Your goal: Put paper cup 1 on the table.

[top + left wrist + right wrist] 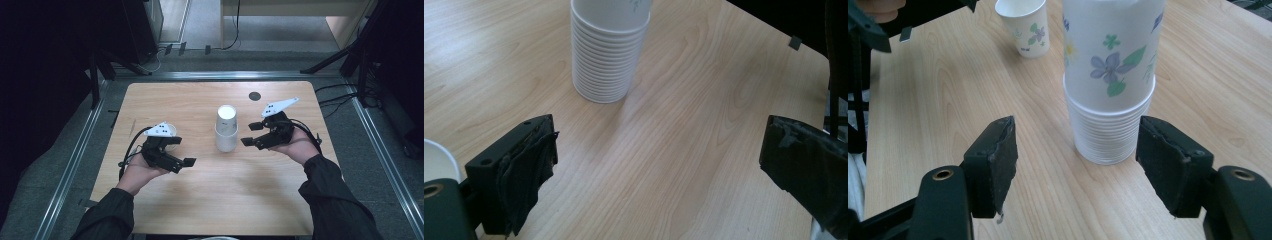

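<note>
A light wooden tabletop [215, 200] stands on a grey floor, with dark equipment stands and cables around its edges and a small dark disc [255, 96] near its far edge. A stack of paper cups [226, 128] stands upside down near the middle of the tabletop; the outermost cup carries a printed flower pattern, and the rims of the nested cups form a ribbed band at the base. The right claw [251, 134] is held just to the right of the stack, level with its lower part. In the right gripper view the right claw [1075, 160] is spread wide, with the base of the stack between and slightly beyond the two black pads, touching neither. The left claw [182, 157] is held to the left of the stack, well apart from it, jaws wide and holding nothing; in the left gripper view the stack [607, 50] stands ahead of the open pads. A single paper cup [1024, 26] with the same pattern stands upright beside the left hand [137, 172].
</note>
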The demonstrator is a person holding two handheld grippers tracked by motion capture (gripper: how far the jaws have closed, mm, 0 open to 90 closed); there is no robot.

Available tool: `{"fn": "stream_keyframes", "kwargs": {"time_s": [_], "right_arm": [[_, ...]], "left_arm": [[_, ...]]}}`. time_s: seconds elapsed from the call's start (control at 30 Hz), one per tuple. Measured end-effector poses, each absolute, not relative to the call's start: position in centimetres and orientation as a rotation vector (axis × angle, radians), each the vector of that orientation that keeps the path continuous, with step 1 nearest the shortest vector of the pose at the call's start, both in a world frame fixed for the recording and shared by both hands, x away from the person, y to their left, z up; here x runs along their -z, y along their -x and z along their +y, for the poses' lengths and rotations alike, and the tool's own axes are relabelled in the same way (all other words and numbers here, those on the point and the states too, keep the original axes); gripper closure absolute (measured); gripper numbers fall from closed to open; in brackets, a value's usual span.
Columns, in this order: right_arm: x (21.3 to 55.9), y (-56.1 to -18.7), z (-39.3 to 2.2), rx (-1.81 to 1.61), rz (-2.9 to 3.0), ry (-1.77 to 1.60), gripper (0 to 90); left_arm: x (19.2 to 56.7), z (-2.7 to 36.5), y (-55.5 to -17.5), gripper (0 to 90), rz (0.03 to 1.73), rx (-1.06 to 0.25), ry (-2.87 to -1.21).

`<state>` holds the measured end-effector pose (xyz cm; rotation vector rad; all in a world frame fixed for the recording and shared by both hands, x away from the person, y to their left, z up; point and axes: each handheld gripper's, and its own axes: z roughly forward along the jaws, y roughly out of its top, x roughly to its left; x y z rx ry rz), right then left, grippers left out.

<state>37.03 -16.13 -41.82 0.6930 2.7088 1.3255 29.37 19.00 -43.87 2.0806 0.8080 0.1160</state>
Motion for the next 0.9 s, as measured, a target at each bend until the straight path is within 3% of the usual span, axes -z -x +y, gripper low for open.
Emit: {"fn": "stream_keyframes", "kwargs": {"time_s": [0.9], "right_arm": [[38.1, -41.1, -13.4, -1.136, 2.765, -0.659, 27.4]], "left_arm": [[45.1, 17.9, -28.9, 2.2, 0.771, -0.096, -2.113]]}}
